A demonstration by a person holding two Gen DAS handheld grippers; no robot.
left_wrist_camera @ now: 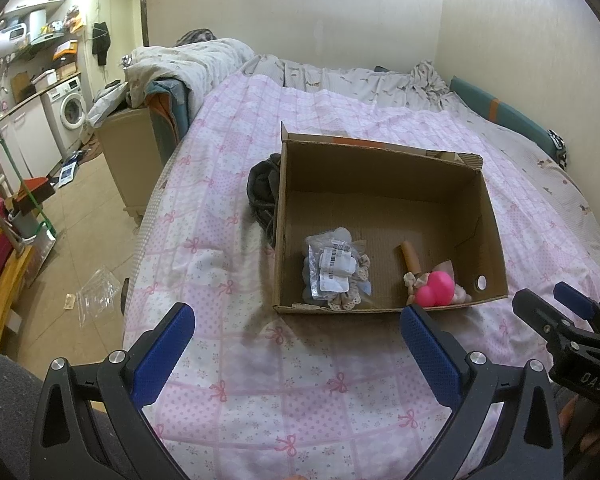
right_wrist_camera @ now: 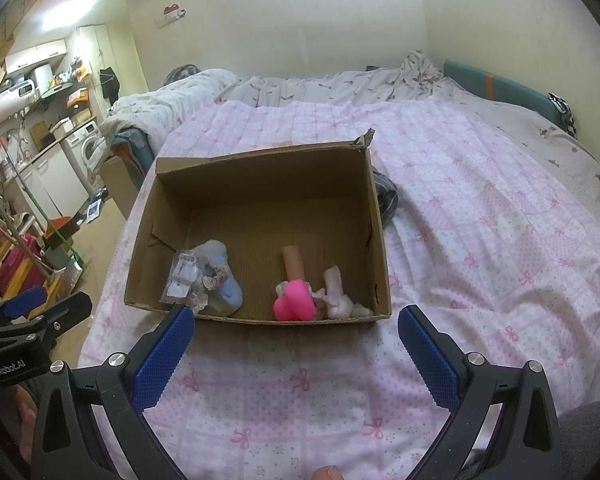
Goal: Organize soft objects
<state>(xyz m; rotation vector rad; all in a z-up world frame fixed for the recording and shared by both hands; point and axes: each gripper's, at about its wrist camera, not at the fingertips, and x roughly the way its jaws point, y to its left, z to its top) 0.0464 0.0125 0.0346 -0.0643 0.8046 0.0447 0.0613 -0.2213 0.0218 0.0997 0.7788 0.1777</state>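
We hold both tongs wide and empty above a bed, facing an open cardboard box of soft things.

Our left tongs (left_wrist_camera: 296,344) and right tongs (right_wrist_camera: 296,344) hover over the pink bow-patterned quilt (left_wrist_camera: 300,392), just short of the cardboard box (left_wrist_camera: 384,184). Inside, near the front wall, lie a plastic-wrapped bundle of lacy fabric pieces (left_wrist_camera: 334,274), a bright pink squishy toy (right_wrist_camera: 294,300) with a tan cylinder (right_wrist_camera: 294,262) behind it, and a pale plush piece (right_wrist_camera: 336,294). Dark clothing (left_wrist_camera: 262,188) lies touching the box's left side.

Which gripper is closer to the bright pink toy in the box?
Right, I think. The right hand-held gripper faces the pink toy; the left hand-held gripper sits further left.
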